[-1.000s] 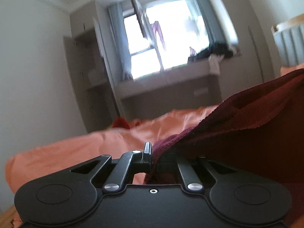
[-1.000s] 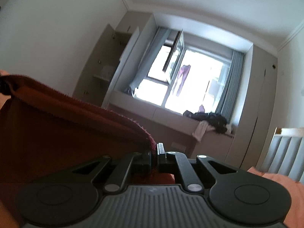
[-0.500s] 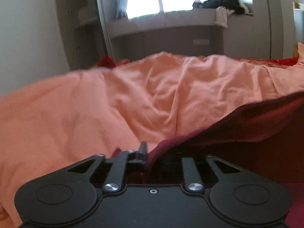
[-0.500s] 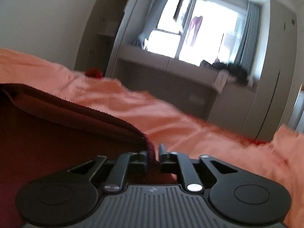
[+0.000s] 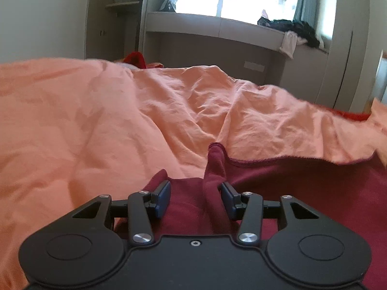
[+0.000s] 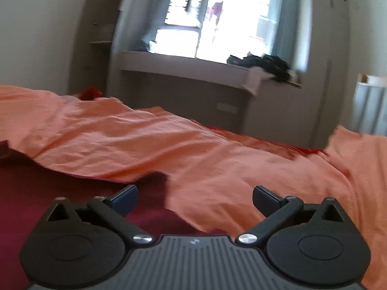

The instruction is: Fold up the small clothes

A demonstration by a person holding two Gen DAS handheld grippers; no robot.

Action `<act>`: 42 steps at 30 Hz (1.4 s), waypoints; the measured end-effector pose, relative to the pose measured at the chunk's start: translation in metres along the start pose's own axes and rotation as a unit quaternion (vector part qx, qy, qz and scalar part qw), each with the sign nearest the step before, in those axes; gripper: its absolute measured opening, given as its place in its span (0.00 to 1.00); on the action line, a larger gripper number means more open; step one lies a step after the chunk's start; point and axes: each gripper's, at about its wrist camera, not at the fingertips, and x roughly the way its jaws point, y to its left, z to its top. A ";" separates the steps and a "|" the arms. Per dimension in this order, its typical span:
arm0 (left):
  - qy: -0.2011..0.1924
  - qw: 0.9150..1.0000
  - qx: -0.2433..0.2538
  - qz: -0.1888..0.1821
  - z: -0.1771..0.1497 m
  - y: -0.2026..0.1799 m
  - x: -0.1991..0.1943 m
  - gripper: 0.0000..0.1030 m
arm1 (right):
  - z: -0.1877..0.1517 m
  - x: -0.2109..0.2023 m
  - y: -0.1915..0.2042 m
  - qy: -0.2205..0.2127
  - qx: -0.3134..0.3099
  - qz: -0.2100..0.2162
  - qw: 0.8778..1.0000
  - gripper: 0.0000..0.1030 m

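Note:
A dark maroon garment (image 5: 302,188) lies on the orange bedcover (image 5: 108,125). In the left wrist view my left gripper (image 5: 195,197) is open, low over the garment's corner; a raised fold of the cloth (image 5: 214,166) stands loose between the blue-padded fingers. In the right wrist view my right gripper (image 6: 194,199) is wide open just above the garment's other corner (image 6: 60,188), which lies flat on the bedcover (image 6: 217,159). Neither gripper holds the cloth.
A red item (image 5: 135,59) lies at the far edge of the bed. Behind it a grey window bench (image 5: 217,27) holds a heap of dark clothes (image 5: 290,27). A wardrobe stands at the left, and a white radiator (image 6: 370,106) at the right.
Both grippers lowered the maroon garment from the air onto the bed and then opened, letting go of its corners. The cloth now lies on the orange cover.

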 end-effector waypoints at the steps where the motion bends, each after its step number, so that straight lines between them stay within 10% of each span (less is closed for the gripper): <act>1: 0.003 1.000 0.012 0.010 -0.001 -0.004 0.001 0.48 | -0.001 0.003 -0.005 0.006 0.009 -0.007 1.000 1.00; 9: -0.019 0.998 0.044 0.036 -0.004 -0.015 -0.003 0.51 | -0.016 -0.005 -0.065 0.019 0.120 -0.029 0.992 1.00; 16: -0.086 0.996 -0.017 0.030 -0.002 0.000 -0.049 0.83 | -0.023 -0.038 -0.095 0.004 0.210 -0.001 0.978 1.00; 20: -0.117 0.991 -0.034 0.055 -0.005 0.010 -0.078 0.99 | -0.020 -0.049 -0.070 -0.007 0.181 0.017 0.983 1.00; 28: -0.144 0.981 -0.072 0.109 -0.042 0.032 -0.118 0.99 | -0.016 -0.088 0.005 -0.076 0.084 0.063 0.992 1.00; 42: -0.112 0.983 -0.142 -0.021 -0.117 0.033 -0.152 0.99 | -0.046 -0.125 0.094 -0.071 -0.031 0.119 0.990 1.00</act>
